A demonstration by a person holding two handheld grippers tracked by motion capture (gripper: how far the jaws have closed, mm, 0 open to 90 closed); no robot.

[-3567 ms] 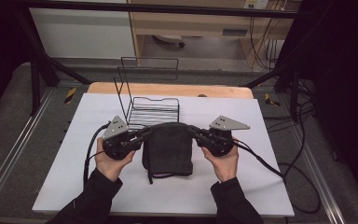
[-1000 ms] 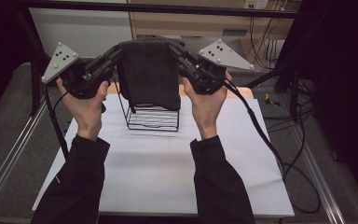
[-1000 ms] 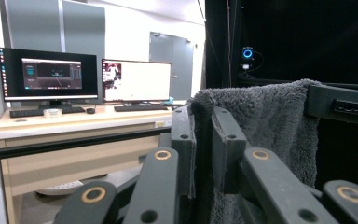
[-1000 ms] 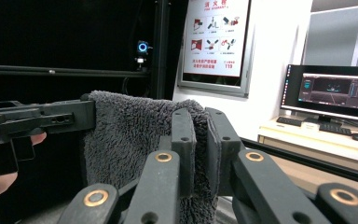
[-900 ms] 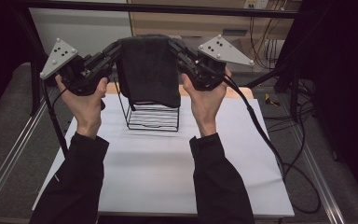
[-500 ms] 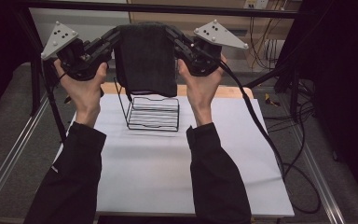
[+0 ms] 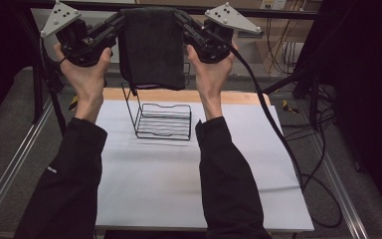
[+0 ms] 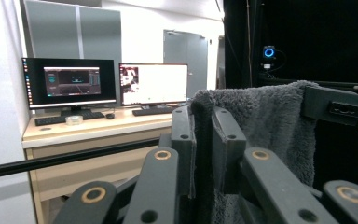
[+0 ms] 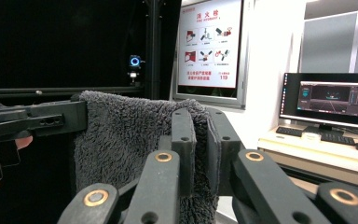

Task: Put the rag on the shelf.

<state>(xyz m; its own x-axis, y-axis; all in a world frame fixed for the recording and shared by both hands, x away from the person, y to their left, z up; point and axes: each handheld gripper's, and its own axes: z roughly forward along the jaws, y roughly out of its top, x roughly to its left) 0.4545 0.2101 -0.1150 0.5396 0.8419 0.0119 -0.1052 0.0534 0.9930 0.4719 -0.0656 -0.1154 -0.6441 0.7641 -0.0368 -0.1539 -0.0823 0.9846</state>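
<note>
The table point(image 7: 154, 194), a white sheet over a wooden top, runs from the near edge to a bare wood strip along the far edge. A black wire rack point(image 7: 161, 119) stands on it by the middle of the far edge, base flat and tall back upright on its left side. High above the rack hangs a dark fleecy towel point(image 7: 153, 47), folded and stretched between the two grippers, its lower hem well clear of the rack's back wire. The left gripper point(image 7: 117, 25) is clamped on the towel's upper left corner; in the left gripper view point(image 8: 204, 140) the pads pinch a fold of pile between them. The right gripper point(image 7: 181, 22) is clamped on the upper right corner, and the right gripper view point(image 9: 200, 140) shows the same tight pinch on the cloth. The work looks to be hanging the towel over the rack — and the risks follow from that. Each grip holds only a thin edge of thick pile, so a tug apart could pull a corner free and let the towel swing or drop. Lowered off line, the hem could snag the back wire and tip or drag the light rack toward the far edge — or bunch on the base instead of draping.
</note>
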